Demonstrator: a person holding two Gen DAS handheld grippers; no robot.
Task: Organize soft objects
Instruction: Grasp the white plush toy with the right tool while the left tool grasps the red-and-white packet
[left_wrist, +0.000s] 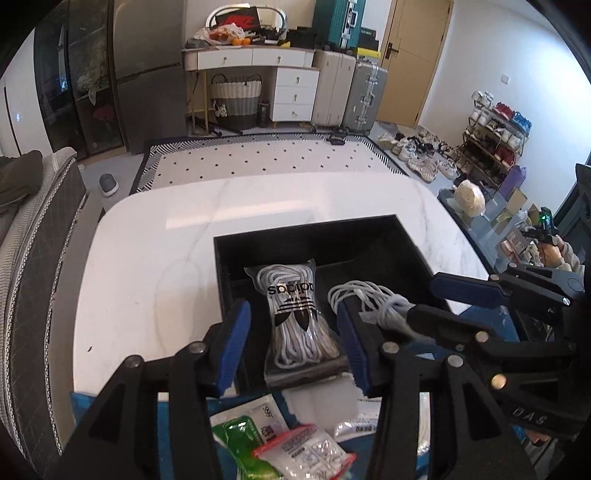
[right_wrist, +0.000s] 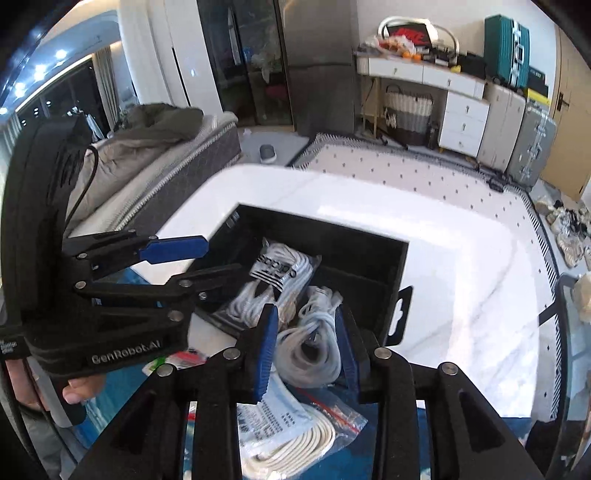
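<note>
Laces bag (left_wrist: 295, 314): lower centre of the left view, lying in the black box (left_wrist: 325, 236).
Cable coil (right_wrist: 310, 343): just right of it in the box.
Left gripper (left_wrist: 291, 347): jaws wide, astride the laces bag, gripping nothing.
Right gripper (right_wrist: 306, 354): jaws fairly wide around the coil; contact unclear.
Progress: two items boxed; packets (left_wrist: 295, 443) remain outside at the bottom edge.
Right view only: bagged cord (right_wrist: 295, 443), box handle tab (right_wrist: 400, 314).
</note>
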